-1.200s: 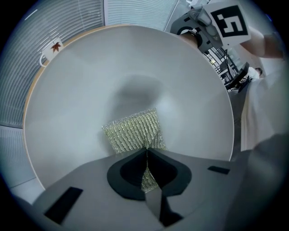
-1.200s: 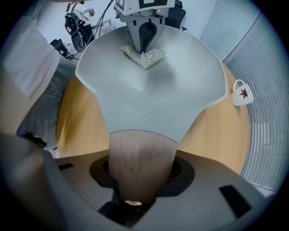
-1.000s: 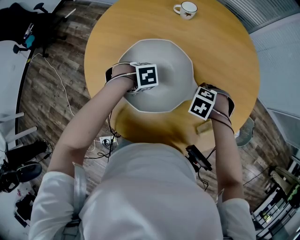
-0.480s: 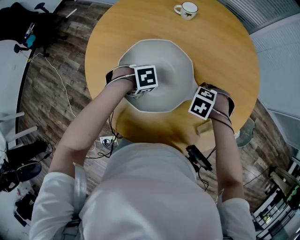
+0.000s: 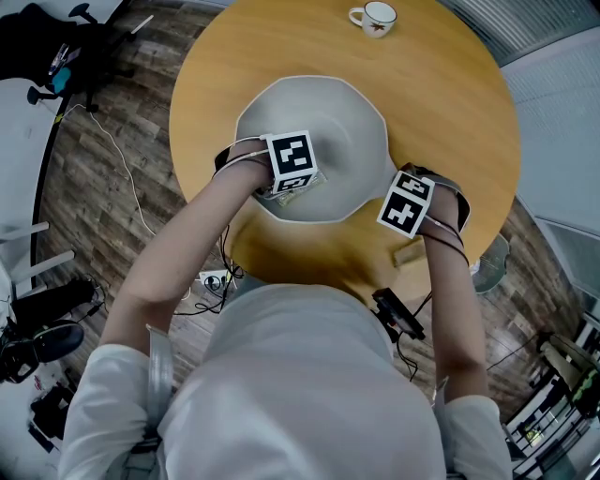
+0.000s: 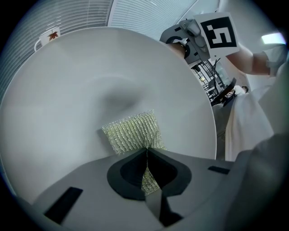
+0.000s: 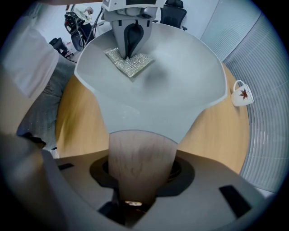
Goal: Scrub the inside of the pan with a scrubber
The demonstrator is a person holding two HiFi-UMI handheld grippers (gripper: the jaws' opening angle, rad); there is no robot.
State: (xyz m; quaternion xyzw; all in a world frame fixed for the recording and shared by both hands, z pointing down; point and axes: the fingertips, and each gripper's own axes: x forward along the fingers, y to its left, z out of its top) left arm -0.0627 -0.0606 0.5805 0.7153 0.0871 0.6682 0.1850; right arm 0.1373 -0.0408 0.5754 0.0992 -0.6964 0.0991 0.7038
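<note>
pinching the scrubber by one edge in the left gripper, jaws clenched tight on it, keeping the rest of the mesh flat against the inside of the grey pan, on the slope at the person's side. clamping the pan's wooden handle in the right gripper, jaws closed around it, with the pan sitting on the table.

biggest worry, probably: dragging the mesh out of that thin pinch by shoving too hard sideways. next up, scraping bare jaw tips across the coating by tipping in too steeply. could also rock or spin the pan by leaning on the sloped wall without a firm enough hold on the handle.

round wooden tabletop, smooth, with just a white mug with a leaf print at the far side, well apart from the pan. dark plank floor all around, loose cables trailing over it, ribbed blinds off to one side.
</note>
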